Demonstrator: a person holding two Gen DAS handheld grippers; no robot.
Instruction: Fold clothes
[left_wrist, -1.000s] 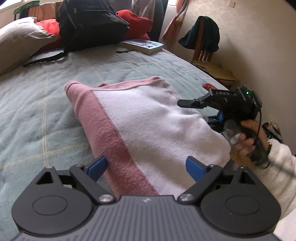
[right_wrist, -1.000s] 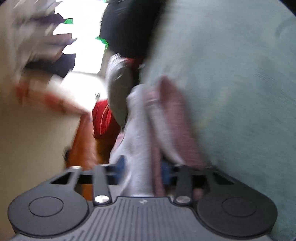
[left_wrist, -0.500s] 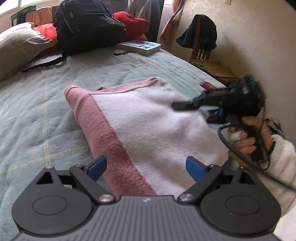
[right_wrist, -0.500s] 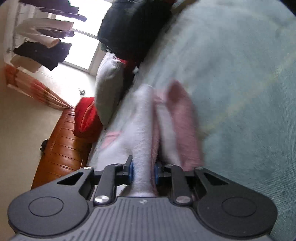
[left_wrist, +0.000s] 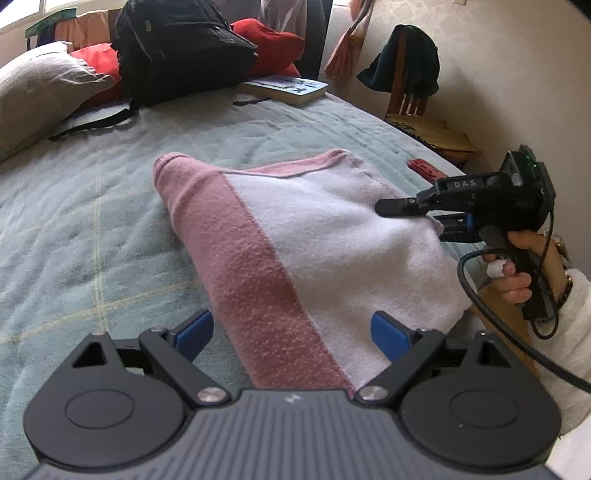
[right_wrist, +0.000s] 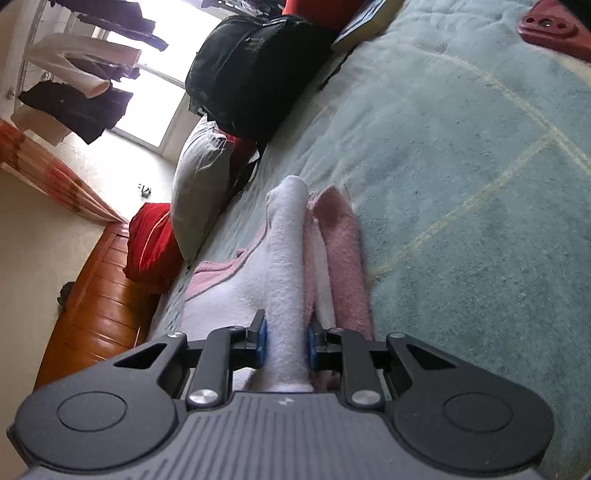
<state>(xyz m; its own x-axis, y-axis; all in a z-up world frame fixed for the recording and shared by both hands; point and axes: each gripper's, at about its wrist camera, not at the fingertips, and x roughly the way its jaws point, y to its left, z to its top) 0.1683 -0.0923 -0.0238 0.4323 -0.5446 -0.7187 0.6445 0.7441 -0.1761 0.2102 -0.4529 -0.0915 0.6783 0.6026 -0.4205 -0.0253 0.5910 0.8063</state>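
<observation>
Folded pink-and-white towel (left_wrist: 332, 251) spread mid-bed on a green quilt (left_wrist: 92, 221). Right gripper (right_wrist: 284, 341) pinching the towel's white right edge between pressed-in fingers (right_wrist: 261, 339). Left gripper (left_wrist: 291, 328) at the near end, blue fingers (left_wrist: 388, 330) spread wide astride the pink band, gripping nothing. Black backpack (left_wrist: 177, 48) far behind.

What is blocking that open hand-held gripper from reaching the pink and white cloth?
Nothing visible. The left hand-held gripper hangs open right over the cloth, whose near end lies between its fingers.
</observation>
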